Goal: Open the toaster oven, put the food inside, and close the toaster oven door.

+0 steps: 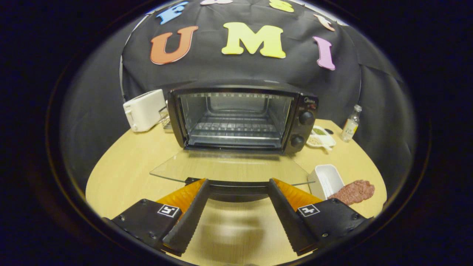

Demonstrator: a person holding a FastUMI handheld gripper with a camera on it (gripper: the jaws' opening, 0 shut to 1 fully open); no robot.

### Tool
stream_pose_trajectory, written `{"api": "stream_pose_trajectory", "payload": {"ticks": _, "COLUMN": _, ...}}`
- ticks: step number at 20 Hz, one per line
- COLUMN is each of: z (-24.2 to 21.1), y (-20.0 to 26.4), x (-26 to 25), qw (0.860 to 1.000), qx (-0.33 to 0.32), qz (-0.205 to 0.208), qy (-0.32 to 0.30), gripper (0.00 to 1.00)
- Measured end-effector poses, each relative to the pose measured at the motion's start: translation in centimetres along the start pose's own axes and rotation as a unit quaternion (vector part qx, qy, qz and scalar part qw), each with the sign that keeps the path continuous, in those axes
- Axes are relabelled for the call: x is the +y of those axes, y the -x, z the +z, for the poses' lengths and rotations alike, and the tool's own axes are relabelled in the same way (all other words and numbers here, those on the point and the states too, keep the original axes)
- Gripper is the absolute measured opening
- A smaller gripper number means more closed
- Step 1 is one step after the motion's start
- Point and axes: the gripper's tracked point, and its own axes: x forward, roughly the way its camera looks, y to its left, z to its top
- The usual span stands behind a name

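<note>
**Tech 1:** Jaws status?

**Tech 2:** Jaws (238,184) spread wide, nothing held between them. Both fingertips sit at the door handle (236,188), one at each end of it. Contact with the handle cannot be confirmed.

**Tech 1:** Oven state?

**Tech 2:** Oven (240,118) stands on the table (125,166), beyond the jaws. Its glass door (229,166) is fully lowered and lies flat, extending from the oven front toward the jaws. The handle runs along the door's near edge. The cavity is exposed, with a wire rack (232,129) inside and no food on it. Two knobs (306,117) sit one above the other on the oven's right panel.

**Tech 1:** Food location?

**Tech 2:** Meat (353,192) lies on the table, right of the oven door and near the right finger. It touches or nearly touches a white tray (327,181), which stands just beside the door's right corner.

**Tech 1:** Other items relative to the oven?

**Tech 2:** White toaster (144,110) to the oven's left, near its rear corner. A wire item between toaster and oven is too hidden to identify. White dish (321,137) with compartments just right of the oven, contents too small to identify. Bottle (351,123) upright, farther right of the dish.
</note>
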Motion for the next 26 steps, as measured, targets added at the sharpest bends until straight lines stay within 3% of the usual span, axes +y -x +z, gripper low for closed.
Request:
{"api": "stream_pose_trajectory", "payload": {"ticks": 5, "z": -4.0, "y": -1.5, "x": 0.1, "qw": 0.999, "qx": 0.047, "qz": 0.002, "qy": -0.013, "gripper": 1.00}}
{"api": "stream_pose_trajectory", "payload": {"ticks": 17, "z": -4.1, "y": -1.2, "x": -0.1, "qw": 0.998, "qx": 0.044, "qz": 0.020, "qy": 0.035, "gripper": 1.00}}
{"api": "stream_pose_trajectory", "payload": {"ticks": 21, "z": -2.2, "y": 1.4, "x": -4.1, "qw": 0.999, "qx": 0.016, "qz": 0.006, "qy": 0.029, "gripper": 1.00}}
{"api": "stream_pose_trajectory", "payload": {"ticks": 26, "z": 1.5, "y": 6.3, "x": -13.0, "qw": 0.998, "qx": -0.030, "qz": -0.041, "qy": 0.024, "gripper": 1.00}}
